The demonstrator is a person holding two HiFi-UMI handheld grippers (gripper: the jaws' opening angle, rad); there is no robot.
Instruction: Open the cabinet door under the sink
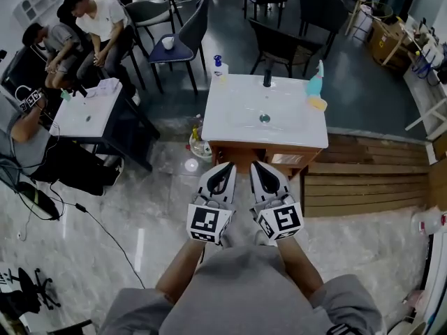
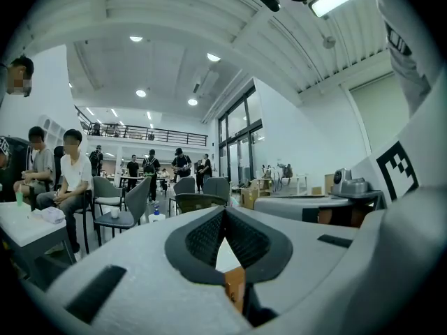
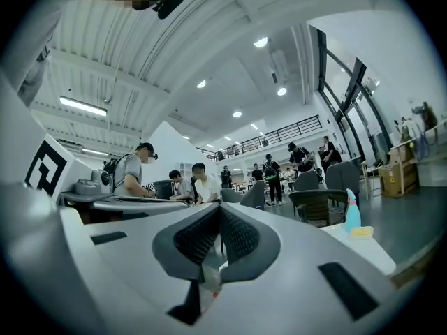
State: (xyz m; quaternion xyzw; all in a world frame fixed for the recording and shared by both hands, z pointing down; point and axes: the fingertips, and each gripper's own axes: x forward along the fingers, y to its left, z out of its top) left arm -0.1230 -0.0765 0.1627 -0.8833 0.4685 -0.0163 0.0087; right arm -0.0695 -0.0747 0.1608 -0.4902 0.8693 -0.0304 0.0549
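Looking down, I see my left hand-held gripper (image 1: 225, 169) and right hand-held gripper (image 1: 257, 167) side by side, each clenched on nothing, jaws pressed together. They point at the wooden cabinet door (image 1: 241, 153) beneath the white sink counter (image 1: 230, 110), directly ahead and near them; contact I cannot judge from here.

Legible text, brands, numbers, signs: none found.
- left gripper (image 1: 225, 169): its cube carries a black-and-white square marker (image 1: 207, 222), a coded block pattern without letters or digits.
- right gripper (image 1: 258, 167): a like marker (image 1: 283, 220), also without characters.
- blue-capped bottle (image 1: 217, 67): label too small to read.
- spray bottle (image 1: 316, 81): no print can be made out.
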